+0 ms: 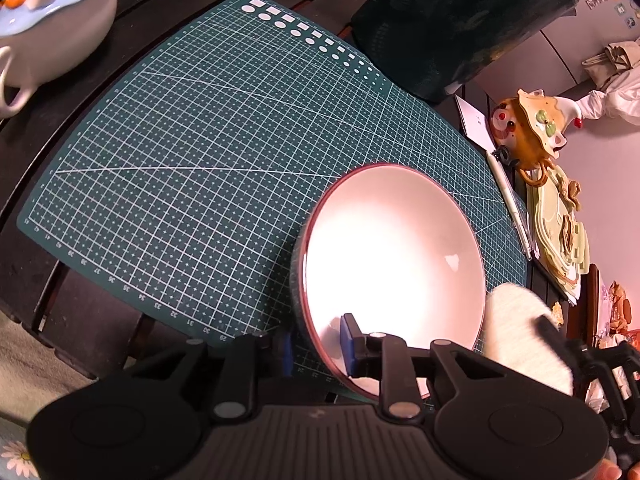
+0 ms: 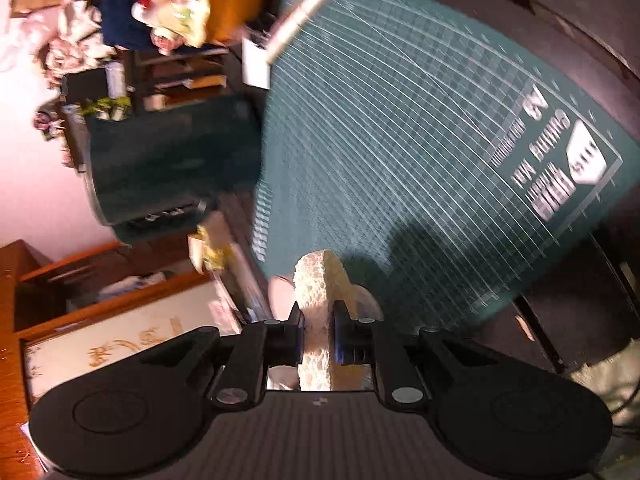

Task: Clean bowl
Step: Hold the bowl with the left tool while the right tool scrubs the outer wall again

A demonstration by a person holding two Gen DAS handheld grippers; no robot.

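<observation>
Left hand-held gripper [image 1: 318, 344]: clamped on bowl [image 1: 394, 268] rim — bowl tilted over cutting mat [image 1: 200, 128]
Right hand-held gripper [image 2: 318, 330]: squeezing sponge [image 2: 316, 288] — beside bowl

Dark tabletop [image 1: 96, 312] carries a green cutting mat [image 1: 208, 140] at centre. White pot [image 1: 60, 40] sits at ten o'clock, dark container [image 1: 460, 20] at one.

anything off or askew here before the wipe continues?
Only the bowl: it stands tipped up on edge over the cutting mat, rim clamped in the left gripper. That looks deliberate. The right gripper is shut on the sponge beside the bowl's rim. No spill or damage visible.
</observation>
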